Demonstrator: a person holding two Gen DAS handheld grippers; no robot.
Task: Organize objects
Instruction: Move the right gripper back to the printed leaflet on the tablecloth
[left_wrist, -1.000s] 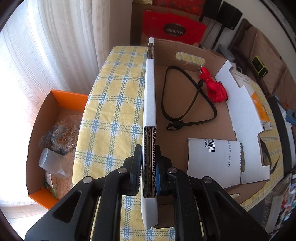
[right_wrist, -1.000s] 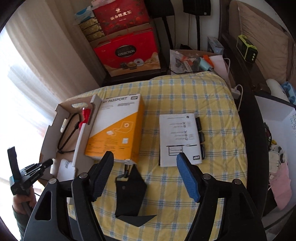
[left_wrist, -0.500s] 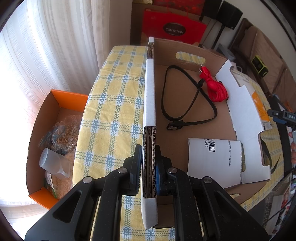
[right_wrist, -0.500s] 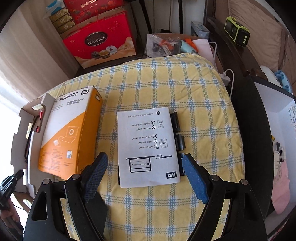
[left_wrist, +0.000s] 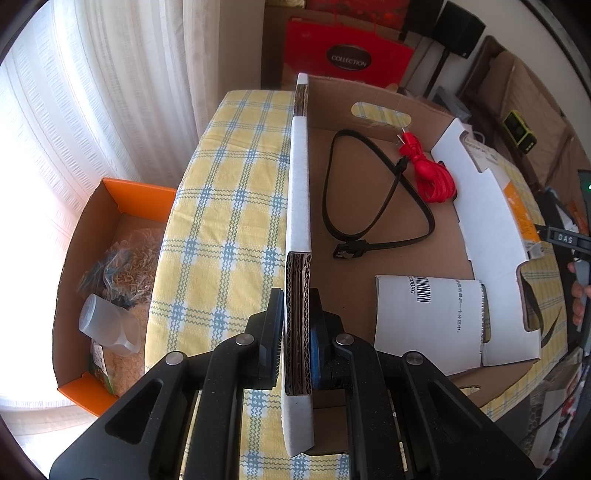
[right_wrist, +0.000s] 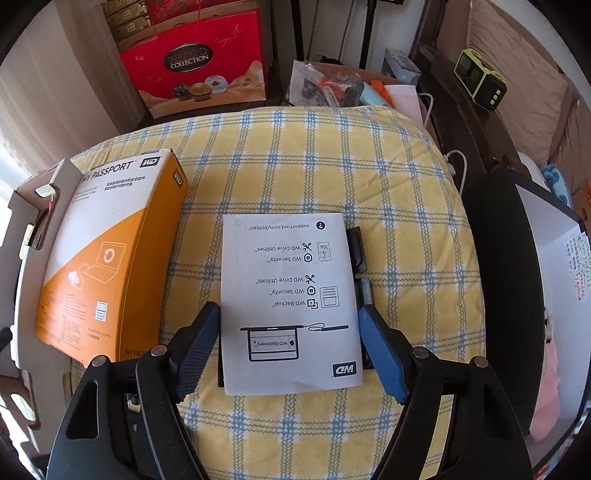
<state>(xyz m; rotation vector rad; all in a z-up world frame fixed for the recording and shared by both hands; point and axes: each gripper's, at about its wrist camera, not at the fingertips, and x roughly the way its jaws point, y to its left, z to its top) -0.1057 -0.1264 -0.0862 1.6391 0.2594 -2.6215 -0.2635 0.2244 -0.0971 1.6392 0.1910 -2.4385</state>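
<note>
1. WD instruction leaflet (right_wrist: 290, 301) lies flat on the yellow checked tablecloth (right_wrist: 399, 206), covering a black item (right_wrist: 358, 251) whose edge shows along its right side.
2. Right gripper (right_wrist: 290, 343) straddles the leaflet's near end — jaws wide but closing, pads not yet pressing on it.
3. Orange My Passport box (right_wrist: 107, 258) lies just left of the leaflet, against the cardboard tray (left_wrist: 388, 266).
4. Left gripper (left_wrist: 295, 339) is clamped tight on the tray's corrugated side wall (left_wrist: 298, 206).
5. Inside the tray: black cable (left_wrist: 369, 206), red cable (left_wrist: 428, 173), white sleeve (left_wrist: 428, 325).
6. Beyond the table edge — an orange carton (left_wrist: 110, 206) on the floor.
</note>
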